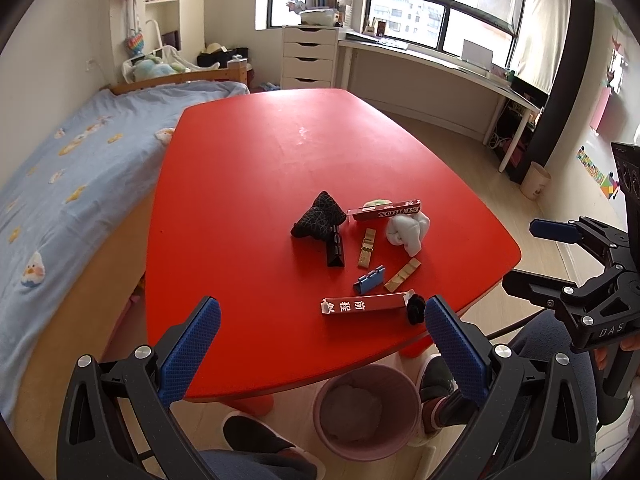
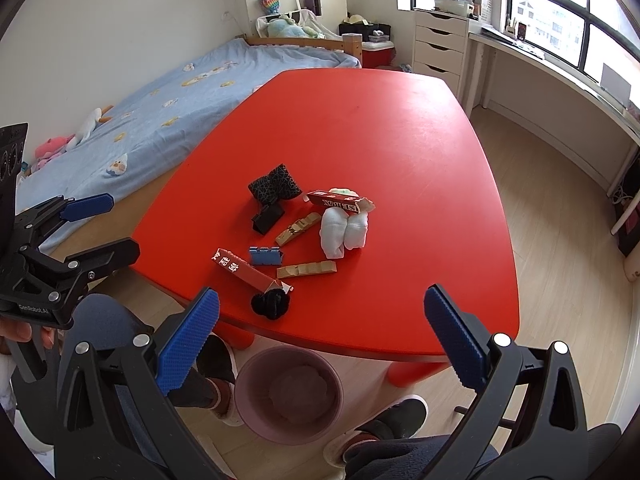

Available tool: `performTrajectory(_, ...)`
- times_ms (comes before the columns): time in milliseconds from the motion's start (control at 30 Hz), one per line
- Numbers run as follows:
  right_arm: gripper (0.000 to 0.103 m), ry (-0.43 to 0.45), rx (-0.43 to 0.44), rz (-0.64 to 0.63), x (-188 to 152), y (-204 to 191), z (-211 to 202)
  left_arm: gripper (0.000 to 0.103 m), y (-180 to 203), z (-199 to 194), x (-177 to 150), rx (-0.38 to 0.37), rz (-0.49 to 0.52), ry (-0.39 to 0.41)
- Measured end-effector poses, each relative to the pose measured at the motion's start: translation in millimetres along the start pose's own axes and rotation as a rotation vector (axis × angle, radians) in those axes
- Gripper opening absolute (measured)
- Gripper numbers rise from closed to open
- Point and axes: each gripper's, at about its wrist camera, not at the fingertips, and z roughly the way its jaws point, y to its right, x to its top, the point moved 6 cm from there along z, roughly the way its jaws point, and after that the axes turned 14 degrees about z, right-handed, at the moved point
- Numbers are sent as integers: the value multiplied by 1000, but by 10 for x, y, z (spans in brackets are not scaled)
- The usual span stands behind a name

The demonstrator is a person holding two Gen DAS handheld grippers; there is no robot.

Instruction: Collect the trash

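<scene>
left wrist: tools (image 1: 320,344) agape above table (image 1: 248,184)

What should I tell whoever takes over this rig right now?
Left gripper open, empty, hovering at the near table edge. Right gripper the same.
On the red table: two long red cartons, two tan wrappers, blue binder clip, black binder clip, white socks, black patterned cloth, black scrunchie.
Pink bin on the floor below holds something crumpled.
Left: bin the cartons and wrappers.
</scene>
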Motion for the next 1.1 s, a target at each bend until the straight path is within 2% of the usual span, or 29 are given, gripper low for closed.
performTrajectory(267, 100, -45, -4, -15, -27, -43, 100, 98, -51, 190, 28, -45, 82, -53)
performTrajectory(633, 100, -108, -3, -51, -90, -131, 294, 98, -4, 577, 62, -177, 278, -145)
performTrajectory(900, 100, -157, 8, -63, -194, -173, 526, 98, 78, 858, 31, -296, 459, -199)
performTrajectory(1100, 100, -175, 13, -79, -234, -212, 688, 96, 154, 954, -1, -364, 536, -200)
